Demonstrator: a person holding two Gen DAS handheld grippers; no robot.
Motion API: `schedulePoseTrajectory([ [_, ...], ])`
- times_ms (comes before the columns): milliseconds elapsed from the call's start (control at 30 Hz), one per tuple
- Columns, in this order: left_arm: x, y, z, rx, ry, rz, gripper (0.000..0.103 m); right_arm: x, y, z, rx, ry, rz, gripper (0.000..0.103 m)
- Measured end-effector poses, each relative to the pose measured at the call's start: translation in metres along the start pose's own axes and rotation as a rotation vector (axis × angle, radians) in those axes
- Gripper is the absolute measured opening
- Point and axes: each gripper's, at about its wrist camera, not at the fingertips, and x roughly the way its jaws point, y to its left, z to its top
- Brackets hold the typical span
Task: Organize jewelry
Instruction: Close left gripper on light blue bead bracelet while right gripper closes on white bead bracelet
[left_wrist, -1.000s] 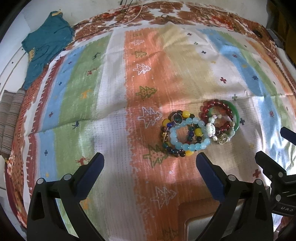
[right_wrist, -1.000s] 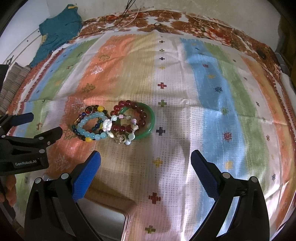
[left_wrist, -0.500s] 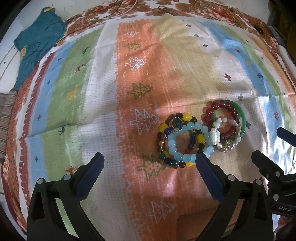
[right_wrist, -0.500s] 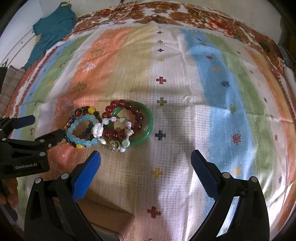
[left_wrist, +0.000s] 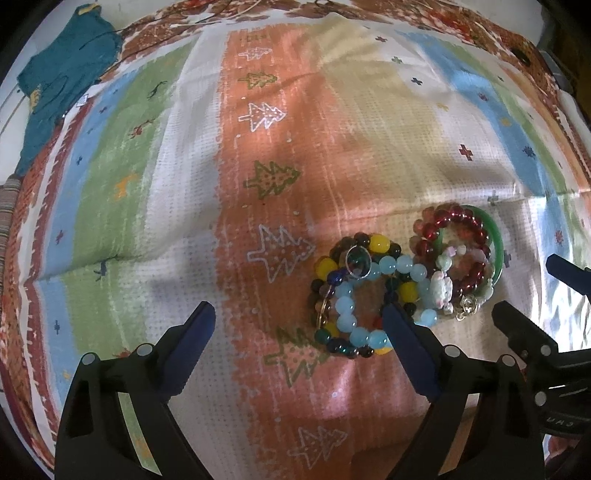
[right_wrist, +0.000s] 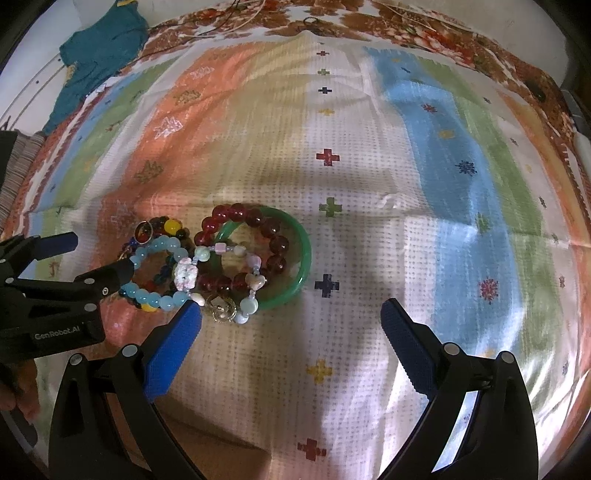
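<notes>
Bracelets overlap, partly hidden | left gripper closing, empty | right gripper wide, empty

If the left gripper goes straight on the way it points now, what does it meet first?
Probably the striped cloth. The left gripper stands open and empty, its jaws having just closed slightly. The bead bracelets lie toward its right finger, which may brush the blue one, though depth is unclear.

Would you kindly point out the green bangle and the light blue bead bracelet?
green bangle (right_wrist: 304, 254): right wrist view, bare right rim.
light blue bead bracelet (left_wrist: 345, 308): left wrist view, a left-side bead.
</notes>
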Motion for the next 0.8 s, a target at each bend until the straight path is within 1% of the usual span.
schedulePoseTrajectory([
  [100, 0.008, -0.004, 0.002, 0.02, 0.016, 0.027, 0.089, 0.004, 0.001, 0.002, -0.006, 0.007, -0.001, 0.098],
  [133, 0.01, -0.006, 0.003, 0.027, 0.02, 0.038, 0.087, 0.005, 0.001, 0.001, -0.007, 0.008, -0.001, 0.091],
  [200, 0.015, -0.008, 0.003, 0.044, 0.032, 0.068, 0.084, 0.008, 0.001, 0.003, -0.004, 0.016, -0.005, 0.08],
  [300, 0.015, -0.01, 0.001, 0.077, 0.023, 0.116, 0.083, 0.01, 0.001, 0.005, -0.003, 0.017, -0.006, 0.08],
  [367, 0.012, -0.013, 0.001, 0.092, 0.017, 0.136, 0.074, 0.011, 0.001, 0.005, -0.005, 0.02, -0.005, 0.075],
  [433, 0.011, -0.014, 0.0, 0.092, 0.024, 0.127, 0.068, 0.014, 0.002, 0.005, -0.007, 0.03, -0.006, 0.063],
  [467, 0.01, -0.014, 0.001, 0.095, 0.025, 0.127, 0.064, 0.015, 0.002, 0.005, -0.011, 0.035, -0.006, 0.06],
  [533, 0.008, -0.016, 0.001, 0.109, 0.023, 0.146, 0.06, 0.015, 0.002, 0.004, -0.013, 0.036, 0.003, 0.053],
  [633, 0.007, -0.017, 0.0, 0.109, 0.027, 0.144, 0.05, 0.014, 0.004, 0.004, -0.017, 0.035, 0.002, 0.034],
  [800, 0.007, -0.01, 0.001, 0.087, 0.042, 0.103, 0.039, 0.014, 0.005, 0.004, -0.033, 0.035, -0.005, 0.019],
])
